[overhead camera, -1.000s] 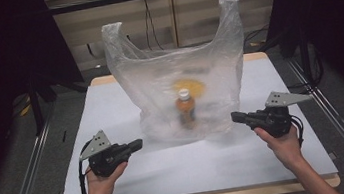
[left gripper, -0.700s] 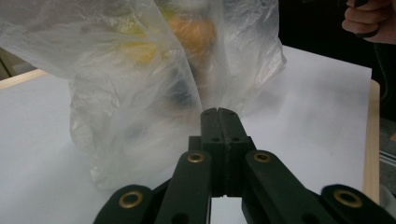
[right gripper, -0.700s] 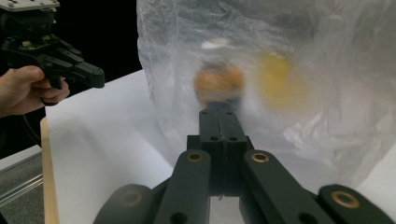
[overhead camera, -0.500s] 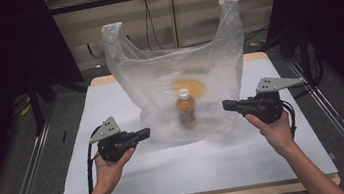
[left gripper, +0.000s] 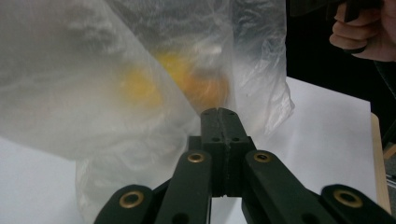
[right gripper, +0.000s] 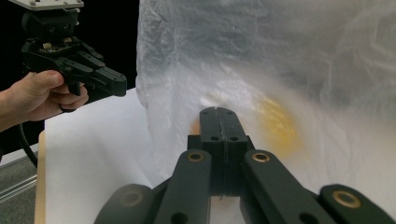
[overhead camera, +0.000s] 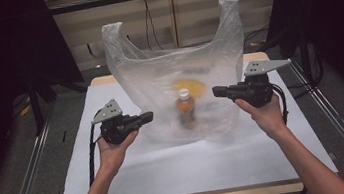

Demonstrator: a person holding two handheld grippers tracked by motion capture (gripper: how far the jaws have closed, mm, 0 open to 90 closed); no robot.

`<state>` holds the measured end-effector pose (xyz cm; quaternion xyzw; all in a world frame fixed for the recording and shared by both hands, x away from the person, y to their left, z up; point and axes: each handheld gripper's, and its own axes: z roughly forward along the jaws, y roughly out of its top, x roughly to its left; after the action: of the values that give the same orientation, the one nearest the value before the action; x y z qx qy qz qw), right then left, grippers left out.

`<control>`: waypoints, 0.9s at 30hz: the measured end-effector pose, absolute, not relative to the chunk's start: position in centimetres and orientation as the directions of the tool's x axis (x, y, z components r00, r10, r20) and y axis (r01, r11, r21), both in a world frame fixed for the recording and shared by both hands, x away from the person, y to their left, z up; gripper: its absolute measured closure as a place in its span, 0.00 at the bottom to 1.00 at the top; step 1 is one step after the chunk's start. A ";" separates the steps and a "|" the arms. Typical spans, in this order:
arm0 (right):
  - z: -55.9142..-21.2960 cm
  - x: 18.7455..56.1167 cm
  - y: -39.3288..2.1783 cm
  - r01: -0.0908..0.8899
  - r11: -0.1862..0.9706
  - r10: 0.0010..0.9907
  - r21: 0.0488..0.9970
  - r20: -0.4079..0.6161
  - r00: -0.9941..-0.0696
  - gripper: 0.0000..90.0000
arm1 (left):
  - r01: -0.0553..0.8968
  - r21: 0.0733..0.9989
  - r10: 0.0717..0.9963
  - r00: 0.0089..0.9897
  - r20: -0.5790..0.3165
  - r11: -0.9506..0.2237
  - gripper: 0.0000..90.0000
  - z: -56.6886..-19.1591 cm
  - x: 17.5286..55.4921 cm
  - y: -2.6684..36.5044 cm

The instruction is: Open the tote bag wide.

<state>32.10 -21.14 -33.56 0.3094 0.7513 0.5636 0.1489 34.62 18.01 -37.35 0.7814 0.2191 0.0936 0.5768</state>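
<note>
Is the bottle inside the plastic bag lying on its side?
No, the bottle stands upright inside the plastic bag, white cap on top.

Translucent plastic bag [overhead camera: 183, 83] upright mid-table, handles up; bottle [overhead camera: 185, 109] upright inside.

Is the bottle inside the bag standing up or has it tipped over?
Upright. In the high view the bottle stands inside the plastic bag, white cap on top.

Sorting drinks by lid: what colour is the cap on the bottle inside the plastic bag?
White, on the bottle with amber contents; clearest in the high view.
</note>
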 end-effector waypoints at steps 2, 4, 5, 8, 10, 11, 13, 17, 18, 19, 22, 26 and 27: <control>-33.0 32.6 -20.7 0.291 0.173 0.629 0.941 0.122 -0.768 1.00 | 0.226 0.944 0.455 0.886 -0.095 -0.241 1.00 -36.9 34.9 17.8; -32.8 32.7 -20.6 0.288 0.174 0.628 0.942 0.119 -0.769 1.00 | 0.220 0.948 0.447 0.889 -0.097 -0.231 1.00 -36.6 35.3 17.6; -32.5 33.0 -20.4 0.287 0.170 0.628 0.943 0.120 -0.769 1.00 | 0.217 0.949 0.445 0.890 -0.098 -0.227 1.00 -36.4 35.4 17.5; -31.8 33.5 -20.1 0.278 0.172 0.628 0.945 0.113 -0.770 1.00 | 0.213 0.952 0.443 0.891 -0.098 -0.218 1.00 -36.0 35.8 17.3; -31.5 33.7 -19.9 0.272 0.175 0.625 0.946 0.106 -0.773 1.00 | 0.207 0.956 0.447 0.890 -0.094 -0.210 1.00 -35.6 36.1 17.1; -31.3 33.8 -19.8 0.268 0.174 0.626 0.948 0.103 -0.773 1.00 | 0.208 0.957 0.446 0.889 -0.099 -0.203 1.00 -35.4 36.3 17.1; -30.8 34.1 -19.6 0.261 0.171 0.624 0.950 0.101 -0.775 1.00 | 0.206 0.961 0.443 0.891 -0.106 -0.184 1.00 -35.1 36.6 17.0; -29.8 35.0 -18.9 0.250 0.171 0.623 0.953 0.091 -0.777 1.00 | 0.198 0.965 0.433 0.895 -0.105 -0.174 1.00 -34.1 37.3 16.4; -29.8 35.0 -18.9 0.250 0.171 0.623 0.953 0.091 -0.777 1.00 | 0.198 0.965 0.433 0.895 -0.105 -0.174 1.00 -34.1 37.3 16.4; -29.6 35.2 -18.8 0.249 0.172 0.623 0.953 0.091 -0.777 1.00 | 0.197 0.965 0.435 0.895 -0.104 -0.174 1.00 -33.9 37.4 16.3; -29.0 35.6 -18.6 0.247 0.172 0.624 0.954 0.089 -0.777 1.00 | 0.194 0.968 0.435 0.894 -0.109 -0.157 1.00 -33.3 37.7 16.2; -28.4 36.2 -18.4 0.247 0.167 0.626 0.955 0.091 -0.775 1.00 | 0.185 0.972 0.434 0.895 -0.105 -0.147 1.00 -32.5 38.1 16.3; -28.2 36.4 -18.2 0.239 0.190 0.639 0.952 0.065 -0.766 1.00 | 0.179 0.973 0.430 0.897 -0.101 -0.144 1.00 -32.3 38.3 16.3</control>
<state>36.38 -18.20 -28.20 0.2926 0.7509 0.5650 0.1770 38.27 16.29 -32.35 0.7494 0.2032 0.1010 0.6221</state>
